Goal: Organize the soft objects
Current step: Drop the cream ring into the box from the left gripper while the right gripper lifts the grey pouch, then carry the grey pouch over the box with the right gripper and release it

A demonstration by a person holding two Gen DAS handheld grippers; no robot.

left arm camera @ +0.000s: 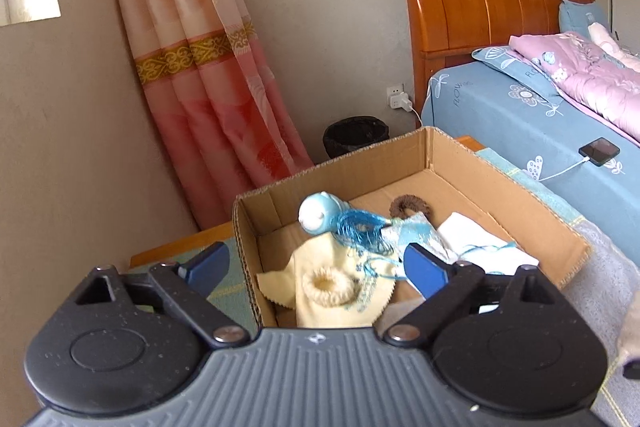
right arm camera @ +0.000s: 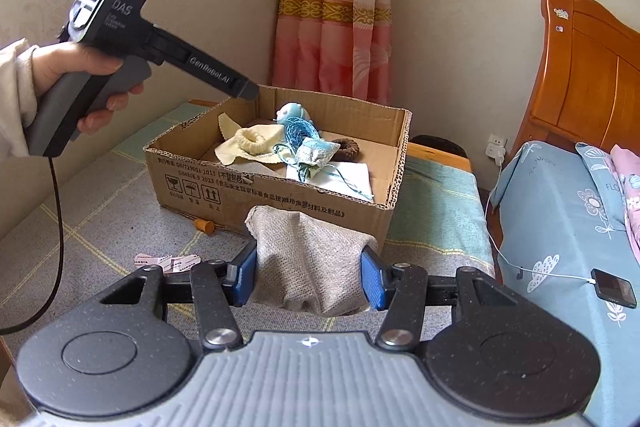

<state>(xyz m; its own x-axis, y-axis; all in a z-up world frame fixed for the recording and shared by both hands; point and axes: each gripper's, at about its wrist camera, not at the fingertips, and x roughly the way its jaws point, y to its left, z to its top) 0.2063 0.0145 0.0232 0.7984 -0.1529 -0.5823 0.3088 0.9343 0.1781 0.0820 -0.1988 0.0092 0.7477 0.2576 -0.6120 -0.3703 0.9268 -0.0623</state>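
A cardboard box [right arm camera: 280, 193] stands on the checked table and holds soft things: a pale yellow cloth [left arm camera: 336, 291] with a cream scrunchie [left arm camera: 330, 285], a blue-white toy with blue tassels [left arm camera: 320, 215], a patterned pouch [right arm camera: 316, 153], a brown scrunchie [left arm camera: 408, 207] and a white cloth [left arm camera: 476, 239]. My left gripper [left arm camera: 316, 267] is open and empty over the box's near left corner; it also shows in the right wrist view [right arm camera: 160, 47]. My right gripper [right arm camera: 308, 273] is shut on a grey knitted cloth [right arm camera: 308, 259], held in front of the box.
A bed with a blue flowered sheet [right arm camera: 560, 227], a pink quilt [left arm camera: 592, 75] and a charging phone [right arm camera: 614, 287] lies to the right. A black bin [left arm camera: 356, 137] stands by the wall. An orange stopper [right arm camera: 204, 225] and pink paper scraps [right arm camera: 168, 261] lie on the table.
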